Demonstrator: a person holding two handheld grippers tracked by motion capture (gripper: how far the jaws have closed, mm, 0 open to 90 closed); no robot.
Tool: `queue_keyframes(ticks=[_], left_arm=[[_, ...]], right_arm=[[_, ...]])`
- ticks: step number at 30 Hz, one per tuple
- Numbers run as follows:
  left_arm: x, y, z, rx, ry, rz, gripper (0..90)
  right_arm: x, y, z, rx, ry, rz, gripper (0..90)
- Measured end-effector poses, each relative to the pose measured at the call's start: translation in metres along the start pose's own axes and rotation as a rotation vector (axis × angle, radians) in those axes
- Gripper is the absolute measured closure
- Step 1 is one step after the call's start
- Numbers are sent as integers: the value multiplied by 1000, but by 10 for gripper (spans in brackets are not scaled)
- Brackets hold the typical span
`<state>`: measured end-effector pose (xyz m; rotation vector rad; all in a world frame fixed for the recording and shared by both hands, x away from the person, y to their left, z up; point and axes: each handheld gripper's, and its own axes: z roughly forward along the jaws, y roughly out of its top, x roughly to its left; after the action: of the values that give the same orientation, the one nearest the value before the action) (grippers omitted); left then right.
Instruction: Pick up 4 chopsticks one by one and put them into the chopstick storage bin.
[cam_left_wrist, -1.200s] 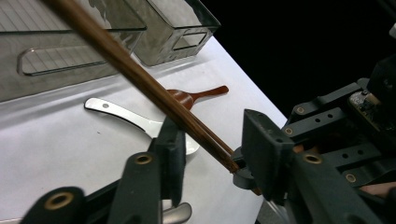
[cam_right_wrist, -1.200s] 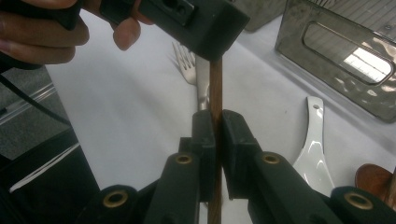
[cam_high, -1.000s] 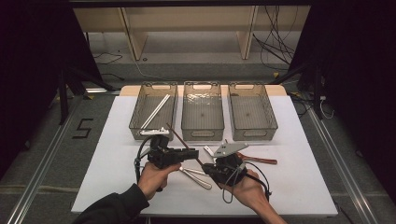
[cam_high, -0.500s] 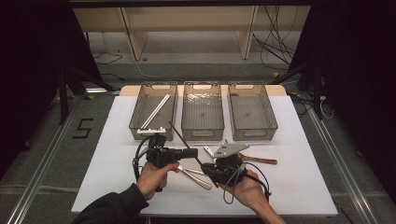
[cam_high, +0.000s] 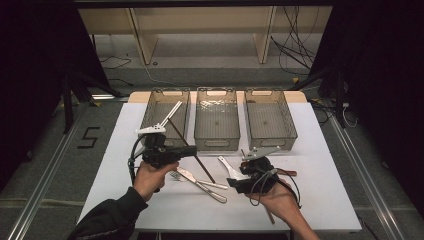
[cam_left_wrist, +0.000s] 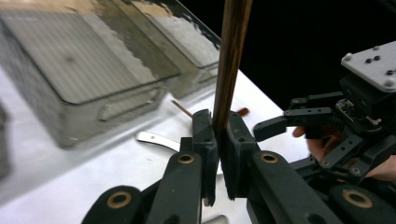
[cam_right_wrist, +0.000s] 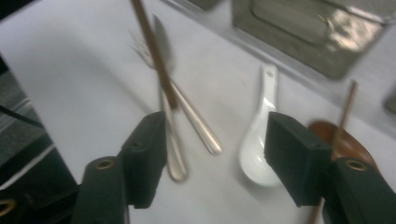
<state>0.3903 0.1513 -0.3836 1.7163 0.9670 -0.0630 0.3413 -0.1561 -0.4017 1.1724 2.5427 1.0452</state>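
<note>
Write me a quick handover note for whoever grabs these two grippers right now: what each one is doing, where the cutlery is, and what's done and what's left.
Left gripper: shut on a dark wooden chopstick, held above the table in front of the left bin.
Right gripper: jaws have just been opening, nothing between them, hovering over the white spoon.
Done: white utensils already lie in the left bin.
Left: the chopstick is not yet binned. On the table remain the fork, knife, white spoon, and a brown wooden piece by the right hand. The middle bin and right bin look empty.
</note>
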Motion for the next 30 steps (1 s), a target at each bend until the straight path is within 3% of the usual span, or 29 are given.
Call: queue_keyframes(ticks=[4, 8, 20, 30], left_arm=[[8, 8, -8, -6, 39, 16, 846], [16, 14, -14, -10, 57, 5, 846], [35, 37, -29, -27, 92, 2, 845], [53, 60, -44, -65, 108, -30, 845]], right_arm=[[-15, -6, -1, 74, -45, 59, 344], [-25, -10, -3, 99, -70, 94, 309], [-29, -12, -2, 120, -74, 96, 282], [-28, -11, -3, 117, -76, 91, 282]])
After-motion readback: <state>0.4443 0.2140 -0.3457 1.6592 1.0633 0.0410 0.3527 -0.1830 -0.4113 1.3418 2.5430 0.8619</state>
